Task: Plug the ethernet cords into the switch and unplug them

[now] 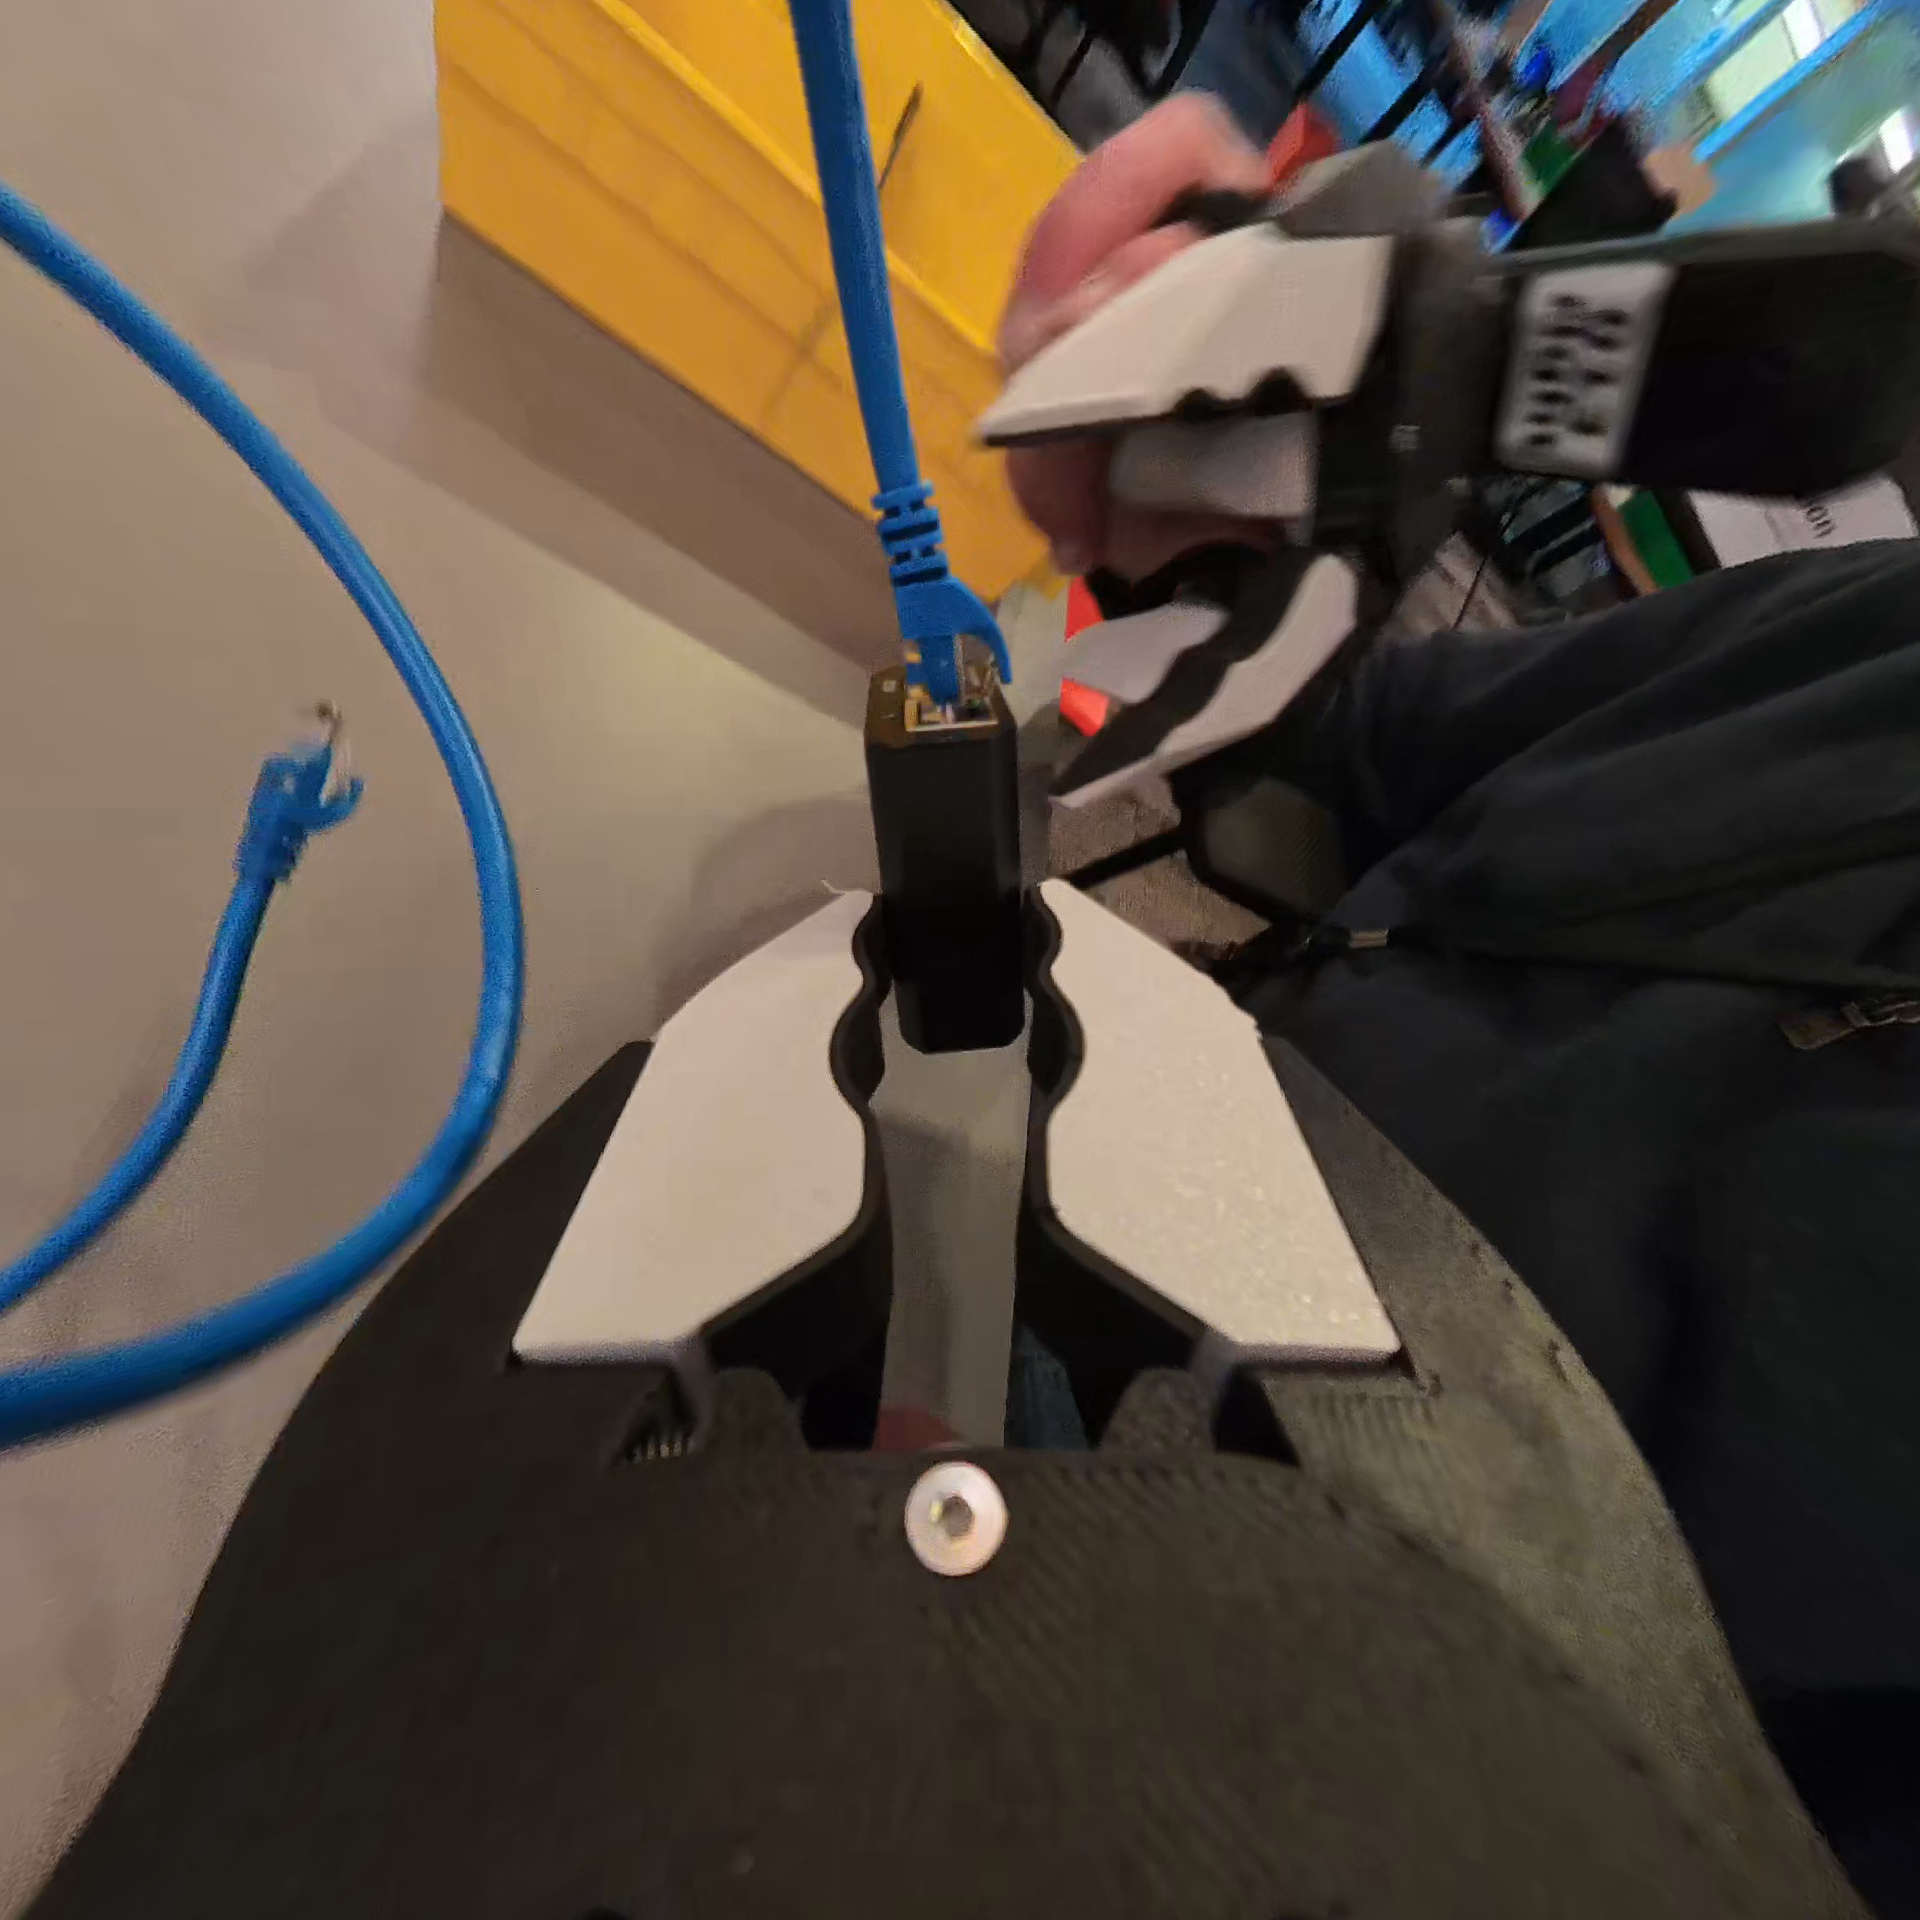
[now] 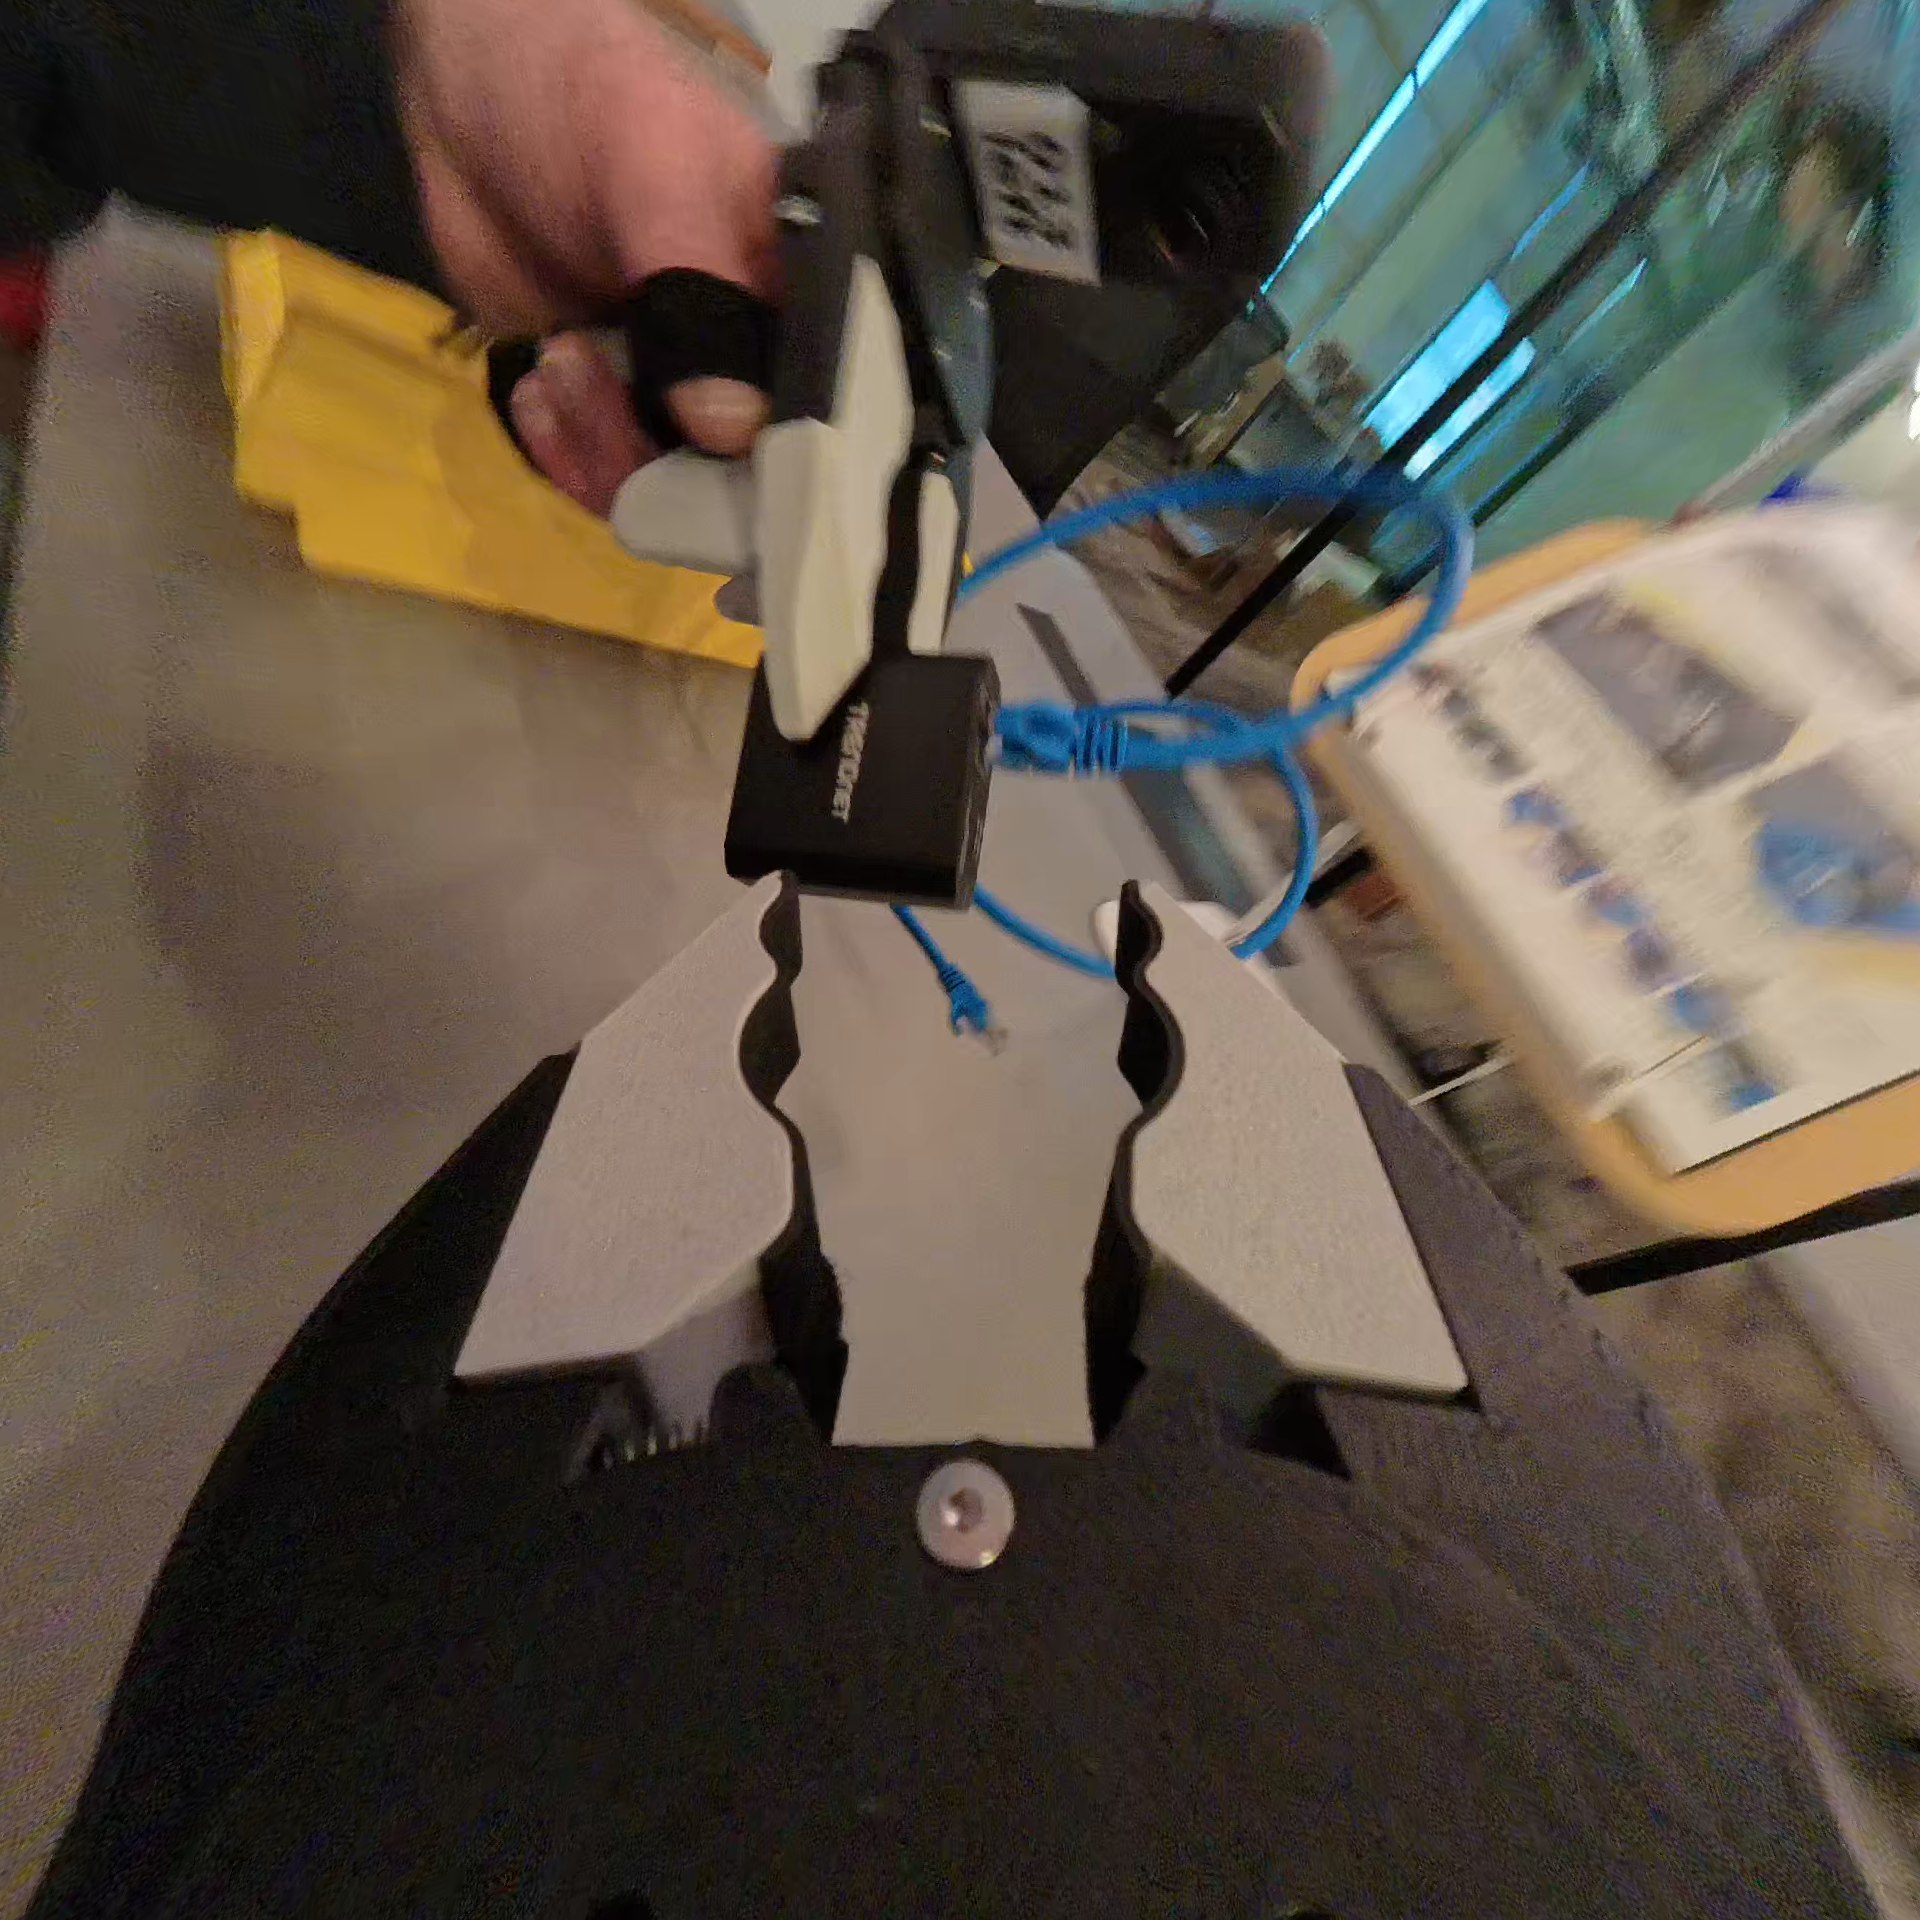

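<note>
**Left gripper clamped on switch, right gripper spread and empty**

Left gripper (image 1: 951,971) was pinched on the black switch (image 1: 943,862), both fingers pressed against its sides, switch held up off the tabletop (image 1: 260,312). One blue ethernet cord (image 1: 862,312) was seated in a port on the switch's far end; its plug (image 1: 940,623) sat in the socket. The second cord's plug (image 1: 296,800) lay loose on the tabletop, well apart from the switch, with a blue loop (image 1: 436,727) curving between them.

Right gripper (image 2: 961,899) was spread wide, nothing between its fingers, tips just beside the switch's (image 2: 862,790) lower edge; contact unclear due to blur.

Room: yellow bin (image 1: 675,208) stood behind the switch; a tray of printed sheets (image 2: 1662,852) sat to the right gripper's right. Bare tabletop on the left.
</note>
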